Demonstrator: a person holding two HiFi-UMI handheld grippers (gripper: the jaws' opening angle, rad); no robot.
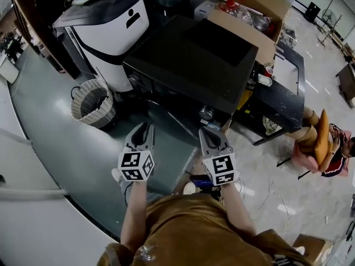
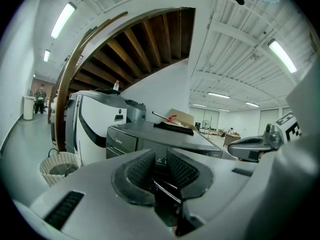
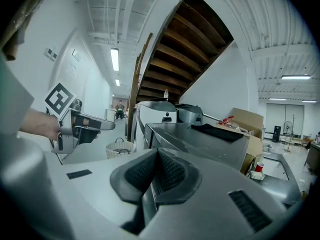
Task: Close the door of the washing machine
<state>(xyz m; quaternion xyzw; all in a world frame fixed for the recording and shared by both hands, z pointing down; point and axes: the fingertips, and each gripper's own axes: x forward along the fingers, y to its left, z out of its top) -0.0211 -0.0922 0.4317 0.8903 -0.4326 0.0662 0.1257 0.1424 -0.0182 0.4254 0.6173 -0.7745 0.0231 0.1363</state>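
Note:
The washing machine is a dark, flat-topped box straight ahead of me; its top lies flat, and its grey front panel shows in the left gripper view. No open door shows in any view. My left gripper hovers above the floor just short of the machine's near edge, pads drawn together with only a slit and nothing between them. My right gripper hangs beside it at the same height, shut and empty. Neither one touches the machine.
A white-and-black appliance stands left of the machine, with a woven basket on the floor in front of it. A cardboard box sits behind, a black table to the right, and a seated person beyond it.

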